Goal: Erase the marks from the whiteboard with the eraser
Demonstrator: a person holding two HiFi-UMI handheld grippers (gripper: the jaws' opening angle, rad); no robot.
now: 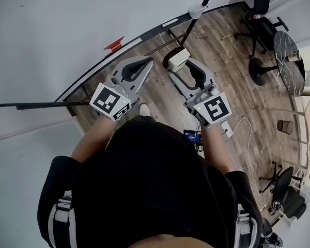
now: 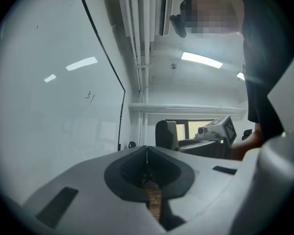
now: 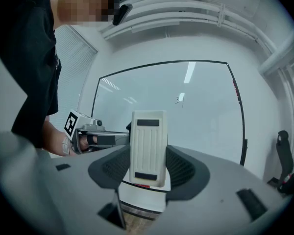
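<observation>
The whiteboard [image 1: 51,30] fills the upper left of the head view, and its black frame runs diagonally past both grippers. A small dark mark [image 2: 90,96] shows on the whiteboard [image 2: 49,106] in the left gripper view. The same mark [image 3: 178,99] sits on the whiteboard [image 3: 152,102] in the right gripper view. My right gripper [image 3: 148,166] is shut on a cream ribbed eraser [image 3: 148,148], held upright short of the board. The eraser [image 1: 178,60] also sticks out of the right gripper [image 1: 185,68] in the head view. My left gripper [image 2: 147,151] is shut with nothing in it, beside the right one [image 1: 142,63].
A black pole [image 1: 36,106] crosses at the left and a stand pole [image 1: 199,9] rises at the top. On the wooden floor [image 1: 237,92] stand a round dark table [image 1: 289,61] and office chairs [image 1: 261,9]. A white cable [image 1: 245,125] lies nearby. A red item [image 1: 113,44] sits at the board's edge.
</observation>
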